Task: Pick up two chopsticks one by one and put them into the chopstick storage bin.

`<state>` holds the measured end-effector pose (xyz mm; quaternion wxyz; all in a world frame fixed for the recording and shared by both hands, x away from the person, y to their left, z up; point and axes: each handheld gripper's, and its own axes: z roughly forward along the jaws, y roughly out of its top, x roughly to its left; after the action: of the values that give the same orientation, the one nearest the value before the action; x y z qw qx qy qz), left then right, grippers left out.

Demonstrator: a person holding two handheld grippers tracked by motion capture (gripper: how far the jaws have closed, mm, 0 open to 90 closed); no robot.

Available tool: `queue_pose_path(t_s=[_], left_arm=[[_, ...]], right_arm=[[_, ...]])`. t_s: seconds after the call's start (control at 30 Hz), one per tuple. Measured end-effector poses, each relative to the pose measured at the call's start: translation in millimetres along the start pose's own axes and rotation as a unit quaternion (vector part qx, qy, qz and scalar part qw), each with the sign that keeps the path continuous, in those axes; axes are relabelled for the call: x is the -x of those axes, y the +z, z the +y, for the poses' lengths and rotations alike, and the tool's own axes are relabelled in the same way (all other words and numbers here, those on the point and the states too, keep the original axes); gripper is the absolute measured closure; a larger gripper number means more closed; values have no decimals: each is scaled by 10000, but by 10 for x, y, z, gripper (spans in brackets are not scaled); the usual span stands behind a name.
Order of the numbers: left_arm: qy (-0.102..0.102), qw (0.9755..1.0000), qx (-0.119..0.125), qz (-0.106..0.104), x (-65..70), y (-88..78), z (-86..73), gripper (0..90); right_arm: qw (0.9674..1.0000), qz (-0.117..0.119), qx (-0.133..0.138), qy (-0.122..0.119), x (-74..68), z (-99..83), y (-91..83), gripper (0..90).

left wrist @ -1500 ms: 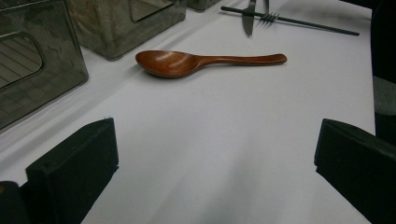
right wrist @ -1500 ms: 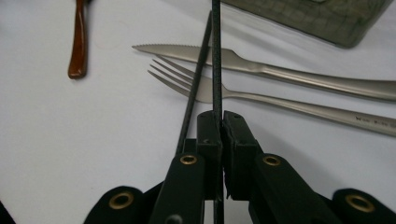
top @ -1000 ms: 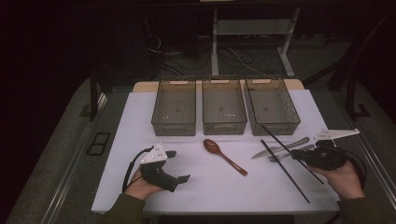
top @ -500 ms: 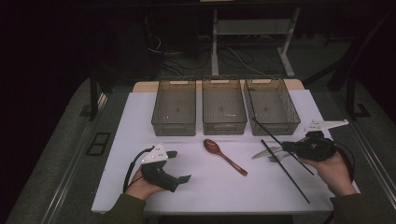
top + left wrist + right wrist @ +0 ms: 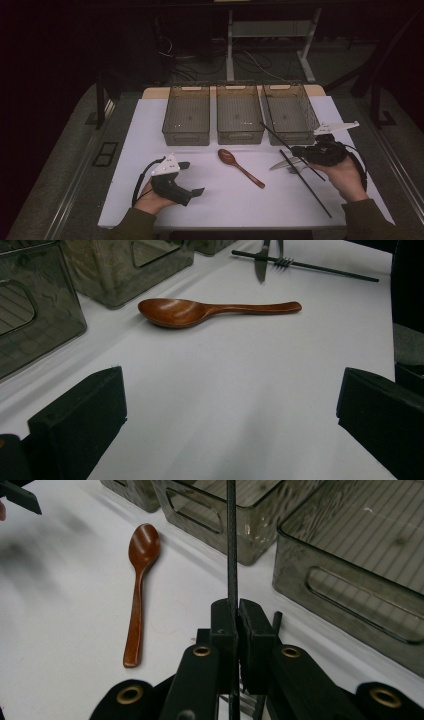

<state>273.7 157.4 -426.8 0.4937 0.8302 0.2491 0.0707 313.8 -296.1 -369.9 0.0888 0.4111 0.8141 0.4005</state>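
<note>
Step in hand, as judged: sorting cutlery into bins. 1 black chopstick point(image 5: 231, 540) is clamped in the right claw point(image 5: 236, 620), jaws pressed nearly together on it; in the high view its tip is raised toward the near wall of the right bin point(image 5: 290, 111), at the surface's far right. The left claw point(image 5: 230, 415) is held low by the near left edge of the surface point(image 5: 225, 200), jaws spread wide, nothing between them.

A second chopstick point(image 5: 305, 184), a knife point(image 5: 281, 164) and a fork point(image 5: 283, 261) are seen by the right edge; a wooden spoon point(image 5: 240, 167) lies mid-surface. 3 bins are lined along the far edge.

Next move, as judged: the chopstick must be lifted above the bin rim, swung over a bin and released. The long shaft may catch the rim. Open room is ample in the middle and near the left edge.
</note>
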Motion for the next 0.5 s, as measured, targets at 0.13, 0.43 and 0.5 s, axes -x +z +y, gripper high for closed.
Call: queue_pose_path(t_s=[0.13, 0.43, 0.5], left_arm=[[-14, 10000, 0, -12, -4, 2, -1, 0], [0, 10000, 3, -7, 2, 0, 0, 0], [8, 10000, 5, -12, 3, 1, 1, 0]], right_arm=[[10000, 24, -16, -27, -31, 53, 64, 861], [9999, 105, -6, -117, -116, 176, 171, 861], [9999, 116, -19, -124, -139, 202, 199, 861]])
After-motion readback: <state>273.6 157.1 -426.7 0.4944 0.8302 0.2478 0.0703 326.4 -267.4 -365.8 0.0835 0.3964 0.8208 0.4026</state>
